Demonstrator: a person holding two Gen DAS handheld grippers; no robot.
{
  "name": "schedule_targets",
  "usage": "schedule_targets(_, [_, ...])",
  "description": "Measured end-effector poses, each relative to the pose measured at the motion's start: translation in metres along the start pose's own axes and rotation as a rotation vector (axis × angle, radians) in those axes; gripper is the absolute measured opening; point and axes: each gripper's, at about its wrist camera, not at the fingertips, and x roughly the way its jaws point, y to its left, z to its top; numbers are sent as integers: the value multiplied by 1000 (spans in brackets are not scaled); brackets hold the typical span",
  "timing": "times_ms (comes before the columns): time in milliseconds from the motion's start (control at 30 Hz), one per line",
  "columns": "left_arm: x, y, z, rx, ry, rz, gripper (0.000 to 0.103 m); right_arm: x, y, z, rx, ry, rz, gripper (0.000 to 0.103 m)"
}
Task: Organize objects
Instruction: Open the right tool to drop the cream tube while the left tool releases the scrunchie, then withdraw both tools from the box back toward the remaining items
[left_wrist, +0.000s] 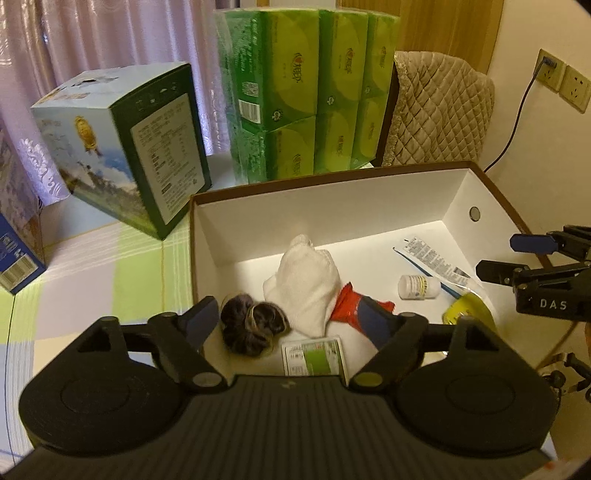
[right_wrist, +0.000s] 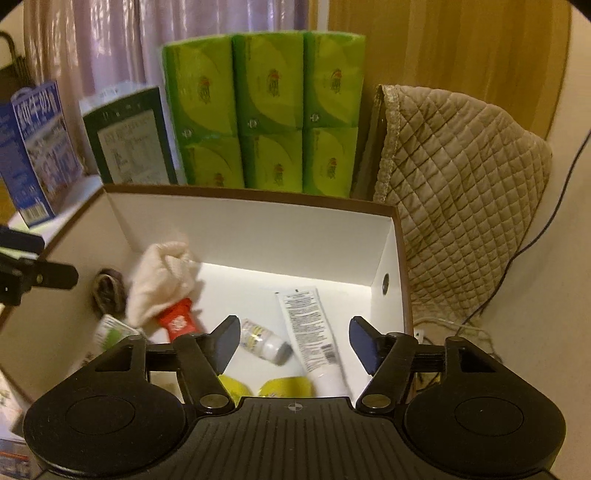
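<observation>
Both tools hang spread apart and empty over one white box. Ahead of the right tool lie one small bottle and one printed tube. Ahead of the left tool lie one white cloth, one dark scrunchie, one red packet and one small green carton.

Left tool: matte black plastic body with a ribbed central housing, flanked by two round disc-shaped covers. Two black angled arms pivot on brass-coloured rivets — each ends in a dark blue flat finger pad. Right tool: identical build, with a small crosshair mark on the ribbed housing; white lettering "DAS" shows on its side in the left wrist view.
</observation>
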Motion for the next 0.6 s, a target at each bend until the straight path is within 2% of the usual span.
schedule_targets(233, [-37, 4, -10, -27, -43, -13, 90, -34, 0, -7, 84, -49, 21, 73])
schedule_targets(600, [-90, 1, -35, -66, -84, -20, 94, -82, 7, -22, 130, -100, 65, 76])
